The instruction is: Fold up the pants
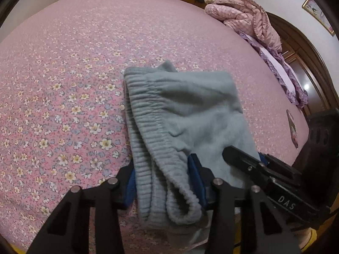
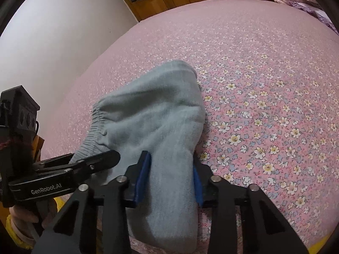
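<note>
Both grippers pinch the grey pants (image 1: 180, 110): left gripper (image 1: 165, 180) clamps the ribbed waistband, right gripper (image 2: 169, 180) the plain edge beside it. From both, the folded bundle runs straight ahead onto the floral bedsheet (image 1: 63, 84). Wide bare sheet lies beyond; crumpled quilt (image 1: 243, 14) sits well apart.

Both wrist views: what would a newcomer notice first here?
The grey-blue pants, bunched in the middle of the pink flowered bedsheet, catch the eye. The left gripper clamps the ribbed waistband; the right gripper clamps the plain fabric. A pink quilt lies at the far corner.
</note>
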The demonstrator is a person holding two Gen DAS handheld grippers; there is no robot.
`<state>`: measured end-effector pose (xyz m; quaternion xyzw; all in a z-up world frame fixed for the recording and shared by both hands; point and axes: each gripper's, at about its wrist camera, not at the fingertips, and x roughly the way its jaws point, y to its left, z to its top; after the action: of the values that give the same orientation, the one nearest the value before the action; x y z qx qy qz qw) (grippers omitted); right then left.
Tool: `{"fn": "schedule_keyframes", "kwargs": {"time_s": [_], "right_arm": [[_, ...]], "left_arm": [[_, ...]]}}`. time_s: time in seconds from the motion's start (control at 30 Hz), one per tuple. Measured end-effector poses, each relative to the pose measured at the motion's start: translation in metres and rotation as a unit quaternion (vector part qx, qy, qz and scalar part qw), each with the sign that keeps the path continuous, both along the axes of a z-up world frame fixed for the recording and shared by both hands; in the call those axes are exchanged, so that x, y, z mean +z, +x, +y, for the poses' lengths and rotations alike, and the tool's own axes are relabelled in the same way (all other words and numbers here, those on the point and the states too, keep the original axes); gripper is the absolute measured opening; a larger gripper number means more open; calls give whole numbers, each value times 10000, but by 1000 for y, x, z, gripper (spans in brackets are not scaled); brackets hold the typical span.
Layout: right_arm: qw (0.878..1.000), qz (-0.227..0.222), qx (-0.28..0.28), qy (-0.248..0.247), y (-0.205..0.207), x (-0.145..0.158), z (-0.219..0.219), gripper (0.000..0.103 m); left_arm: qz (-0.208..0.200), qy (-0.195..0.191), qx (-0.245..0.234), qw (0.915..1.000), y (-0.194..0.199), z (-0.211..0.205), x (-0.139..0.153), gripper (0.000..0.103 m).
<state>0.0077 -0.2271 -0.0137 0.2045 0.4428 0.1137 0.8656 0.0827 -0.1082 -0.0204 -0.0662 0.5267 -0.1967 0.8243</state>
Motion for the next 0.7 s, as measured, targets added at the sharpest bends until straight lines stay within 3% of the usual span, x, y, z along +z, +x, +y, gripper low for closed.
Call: {"fn": "schedule_keyframes", "kwargs": {"time_s": [0.13, 0.37, 0.7], "right_arm": [[10000, -67, 44, -34, -1, 14, -2, 30], [9992, -295, 246, -145, 2, 41, 9, 29], [9945, -685, 783, -151, 34, 79, 70, 29]], "left_arm": [[-82, -27, -2, 10000, -3, 5, 9, 34], [-342, 15, 66, 9994, -10, 16, 28, 31], [-758, 16, 681, 9948, -9, 90, 61, 31]]}}
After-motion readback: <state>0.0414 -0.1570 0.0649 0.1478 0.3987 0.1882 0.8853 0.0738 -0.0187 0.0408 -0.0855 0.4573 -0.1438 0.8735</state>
